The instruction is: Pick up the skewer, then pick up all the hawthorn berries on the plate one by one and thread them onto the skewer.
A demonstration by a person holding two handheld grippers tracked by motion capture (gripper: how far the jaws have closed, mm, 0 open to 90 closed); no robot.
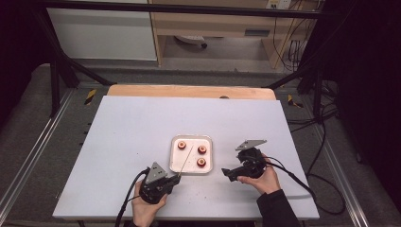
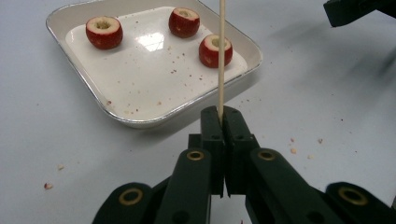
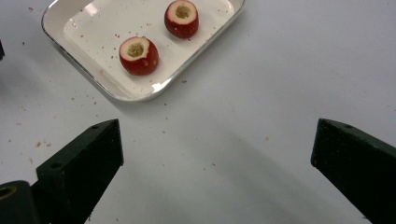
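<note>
High view: left gripper point(image 1: 176, 178) seen at tray point(image 1: 176, 166) near edge; right gripper point(image 1: 226, 173) well apart, on the tray's other side.
Left gripper view: skewer point(image 2: 221, 70) clenched betw. fingers, reaching over tray w/ 3 cored fruits point(image 2: 104, 32).
Right gripper view: fingers point(image 3: 88, 154) spread wide, nothing betw.; counter point(image 3: 261, 84) below, tray ahead.

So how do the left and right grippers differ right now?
The left gripper is shut on a thin wooden skewer that reaches over the white tray; the right gripper is open and holds nothing. The left sits just below the tray, the right off to its side. Both point toward the tray.
</note>
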